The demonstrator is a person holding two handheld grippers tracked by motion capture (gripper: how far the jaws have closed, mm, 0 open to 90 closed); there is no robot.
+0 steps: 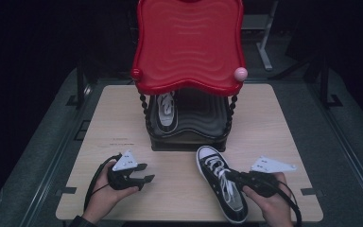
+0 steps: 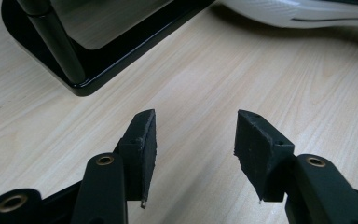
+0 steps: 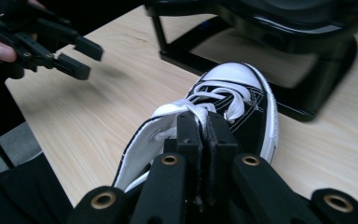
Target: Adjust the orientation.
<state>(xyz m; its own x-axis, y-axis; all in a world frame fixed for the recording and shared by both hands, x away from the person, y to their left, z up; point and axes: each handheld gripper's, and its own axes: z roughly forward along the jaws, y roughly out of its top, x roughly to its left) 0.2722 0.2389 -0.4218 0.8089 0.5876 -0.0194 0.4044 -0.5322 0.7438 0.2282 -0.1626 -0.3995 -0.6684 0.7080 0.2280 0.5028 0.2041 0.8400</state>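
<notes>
At the near edge of the wooden table (image 1: 283,118), right of centre, lies a black sneaker (image 1: 220,182) with white laces and a white toe cap, its toe pointing toward the far left and its heel near the table's near edge. The right gripper (image 1: 229,176) comes in from the near right, held in a hand, and reaches across the sneaker's opening. In the right gripper view its jaws stand pressed together on the upper edge of the sneaker (image 3: 242,105), just behind the laces, so it is pinching the shoe there; how much fabric sits between the pads is hidden by the jaws themselves.

To the near left, well apart from the sneaker, the left gripper (image 1: 144,172) rests low over the table in the other hand, pointing right. Its jaws are partly spread with only bare wood between them, as the left gripper view shows, and they hold nothing. That same gripper (image 3: 74,56) appears at the upper left of the right gripper view.

Farther back, at the middle of the table, stands a two-level shoe rack (image 1: 189,42) with a red top shelf, a black lower shelf and beaded black posts. A second sneaker (image 1: 166,111) sits on the left part of the lower shelf. The rack's black base (image 2: 102,65) lies just beyond the left gripper.
</notes>
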